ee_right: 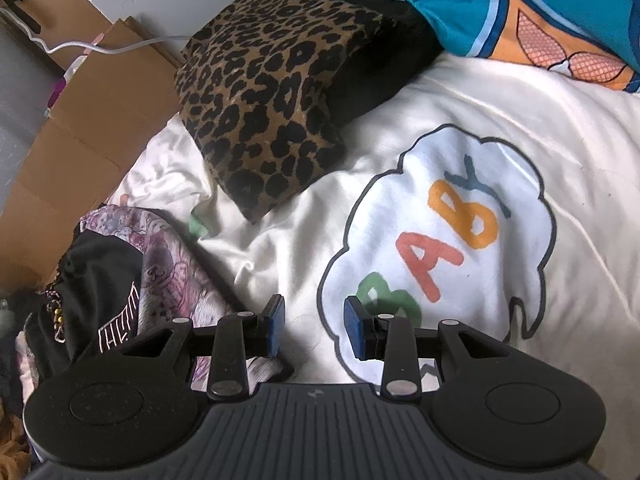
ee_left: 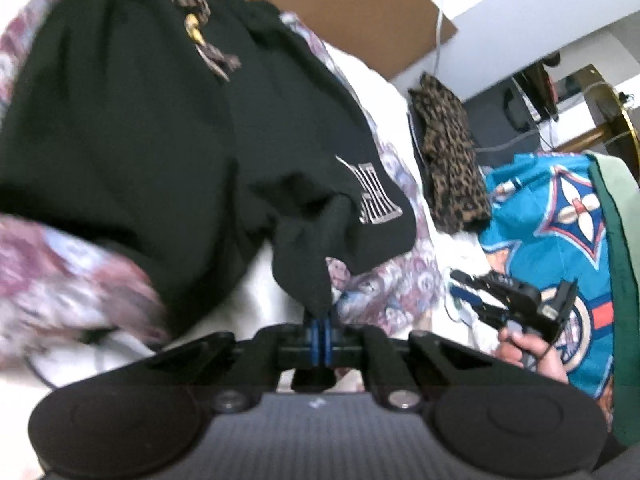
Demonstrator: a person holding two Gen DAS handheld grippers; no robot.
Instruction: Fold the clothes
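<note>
My left gripper [ee_left: 322, 330] pinches a fold of the black shorts [ee_left: 160, 128]; my right gripper [ee_right: 314, 328] hangs empty.

My left jaws are closed tight on the cloth near the white print at the hem, lifting that corner while the rest lies on a floral garment [ee_left: 384, 284] on the white blanket [ee_right: 560, 140]. My right jaws stand partly apart above the blanket with nothing between them. A folded leopard-print piece [ee_right: 264, 104] lies further back.

White bedcover [ee_right: 460, 92] carries leopard-print fold [ee_right: 260, 96], black garment [ee_left: 132, 128].
</note>
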